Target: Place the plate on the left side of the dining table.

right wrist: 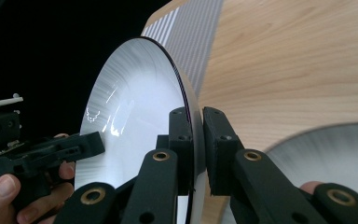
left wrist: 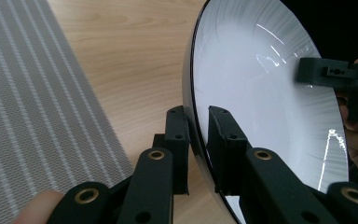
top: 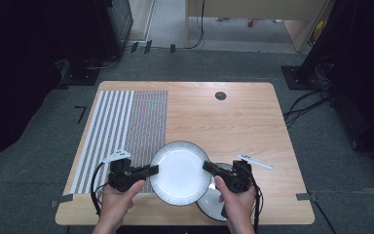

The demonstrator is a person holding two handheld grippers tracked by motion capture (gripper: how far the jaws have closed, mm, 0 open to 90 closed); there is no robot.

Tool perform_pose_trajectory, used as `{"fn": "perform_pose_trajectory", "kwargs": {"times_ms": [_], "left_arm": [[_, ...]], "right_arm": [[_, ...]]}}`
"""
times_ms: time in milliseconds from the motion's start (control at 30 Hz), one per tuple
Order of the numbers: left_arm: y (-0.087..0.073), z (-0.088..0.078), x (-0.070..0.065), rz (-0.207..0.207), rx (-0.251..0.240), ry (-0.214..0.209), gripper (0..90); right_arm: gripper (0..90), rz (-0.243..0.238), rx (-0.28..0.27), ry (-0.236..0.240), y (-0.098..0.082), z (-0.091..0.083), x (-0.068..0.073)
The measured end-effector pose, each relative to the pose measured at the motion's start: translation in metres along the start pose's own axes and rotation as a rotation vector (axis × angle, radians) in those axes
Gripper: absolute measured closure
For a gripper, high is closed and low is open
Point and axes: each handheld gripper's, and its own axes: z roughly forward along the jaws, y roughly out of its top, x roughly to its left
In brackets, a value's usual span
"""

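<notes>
Together, both tools carry one white plate (top: 180,171) over the desk's (top: 233,122) near edge — the left hand-held gripper (top: 152,170) is clamped on its left rim, the right hand-held gripper (top: 208,167) on its right rim. A second plate (top: 208,202) lies on the desk beneath, just beside the striped mat (top: 121,131).

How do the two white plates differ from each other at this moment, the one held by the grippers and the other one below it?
The round white plate with a thin dark rim is gripped at opposite edges by the left gripper and the right gripper; the second round white plate is gripped by neither. The held plate shows whole in the high view; the second is half covered by it and by the right hand. Both look white, round and empty.
</notes>
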Motion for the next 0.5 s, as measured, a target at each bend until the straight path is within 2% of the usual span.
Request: {"fn": "perform_pose_trajectory", "kwargs": {"times_ms": [233, 267, 300, 333, 500], "left_arm": [[0.007, -0.029, 0.025, -0.027, -0.034, 0.047, 79.3], [0.007, -0.029, 0.025, -0.027, -0.034, 0.047, 79.3], [0.007, -0.037, 0.034, -0.040, -0.039, 0.057, 79.4], [0.008, -0.039, 0.036, -0.045, -0.042, 0.061, 79.5], [0.014, -0.054, 0.052, -0.044, -0.039, 0.092, 79.5]], "right_arm": [[83.0, -0.019, 0.029, 0.036, 0.009, 0.036, 0.023], [83.0, -0.019, 0.029, 0.036, 0.009, 0.036, 0.023], [83.0, -0.027, 0.043, 0.046, 0.010, 0.048, 0.031], [83.0, -0.027, 0.049, 0.051, 0.010, 0.054, 0.034], [83.2, -0.024, 0.064, 0.061, 0.010, 0.076, 0.045]]}}
